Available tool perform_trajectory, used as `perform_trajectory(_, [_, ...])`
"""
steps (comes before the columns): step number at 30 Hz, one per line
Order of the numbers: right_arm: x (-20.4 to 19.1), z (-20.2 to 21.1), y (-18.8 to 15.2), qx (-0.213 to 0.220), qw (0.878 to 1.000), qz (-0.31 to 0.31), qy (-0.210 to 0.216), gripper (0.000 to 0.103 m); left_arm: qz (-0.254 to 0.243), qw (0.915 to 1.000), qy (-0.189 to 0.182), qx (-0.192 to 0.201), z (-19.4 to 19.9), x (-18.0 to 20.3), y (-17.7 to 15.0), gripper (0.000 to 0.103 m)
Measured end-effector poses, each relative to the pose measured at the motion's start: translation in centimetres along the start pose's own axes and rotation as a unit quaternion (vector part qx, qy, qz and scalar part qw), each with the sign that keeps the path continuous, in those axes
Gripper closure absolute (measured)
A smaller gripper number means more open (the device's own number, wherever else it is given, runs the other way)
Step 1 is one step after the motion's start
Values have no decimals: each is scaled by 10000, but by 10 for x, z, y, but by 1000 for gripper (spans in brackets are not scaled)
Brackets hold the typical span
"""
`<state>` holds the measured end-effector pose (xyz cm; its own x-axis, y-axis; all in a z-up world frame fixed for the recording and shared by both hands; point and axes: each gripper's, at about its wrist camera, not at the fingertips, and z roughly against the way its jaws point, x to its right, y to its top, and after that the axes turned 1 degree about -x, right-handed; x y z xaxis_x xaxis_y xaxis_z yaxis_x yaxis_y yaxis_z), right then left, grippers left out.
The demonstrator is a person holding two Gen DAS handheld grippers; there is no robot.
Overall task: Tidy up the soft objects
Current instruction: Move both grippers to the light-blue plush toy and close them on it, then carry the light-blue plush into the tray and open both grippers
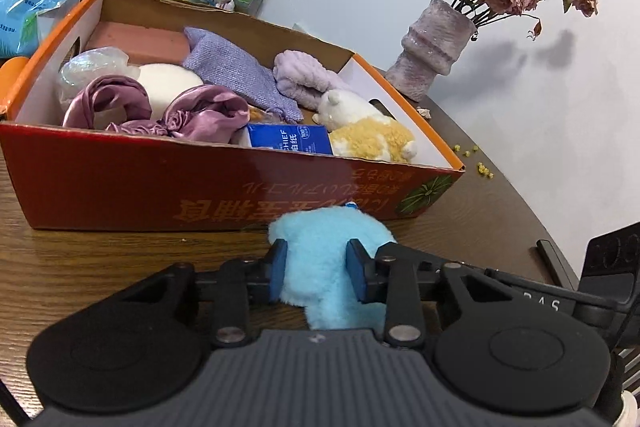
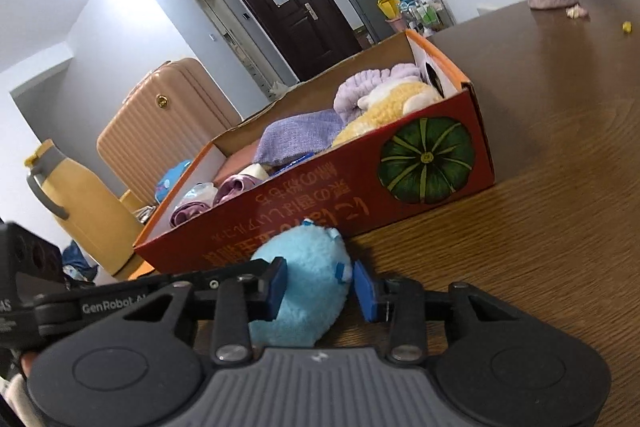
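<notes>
Pale-blue fleece, the plush toy [image 1: 320, 259] on the table against the orange box [image 1: 224, 187] looks light and squashy, pinched mid-body by the left gripper [image 1: 318, 269], while the right gripper [image 2: 322, 287] straddles it, one pad clear.

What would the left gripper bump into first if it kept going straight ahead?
The left gripper already has the fluffy light-blue plush toy between its pads. Just beyond it, probably the orange cardboard box's near wall.
</notes>
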<state>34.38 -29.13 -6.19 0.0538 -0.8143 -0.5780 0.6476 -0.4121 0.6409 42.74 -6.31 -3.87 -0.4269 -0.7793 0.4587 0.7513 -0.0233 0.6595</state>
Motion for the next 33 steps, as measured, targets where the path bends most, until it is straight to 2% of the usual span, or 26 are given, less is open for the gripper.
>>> perform_trajectory(3, [3, -2, 0, -62, 9997, -148, 165, 74, 80, 10000, 32, -6, 2, 1, 0, 74])
perform_trajectory(6, [0, 8, -1, -47, 9995, -179, 245, 75, 60, 10000, 43, 67, 20, 13, -7, 75])
perform_trajectory(9, [-7, 38, -10, -10, 9992, -37, 395, 75, 82, 9997, 10, 210, 48, 30, -26, 75])
perform_trajectory(16, [-29, 101, -58, -76, 9978, 179, 630, 75, -46, 9982, 222, 559, 116, 66, -92, 75])
perform_trajectory(20, [-44, 127, -74, -54, 9964, 383, 750, 75, -23, 9971, 269, 718, 148, 76, -109, 75])
perform_trajectory(28, [-63, 159, -81, 255, 9943, 616, 834, 75, -227, 9941, 250, 1035, 175, 94, -110, 75])
perform_trajectory(33, [-70, 168, -55, 646, 9923, 843, 633, 75, -577, 9905, 7, 1245, 163, 108, -69, 75])
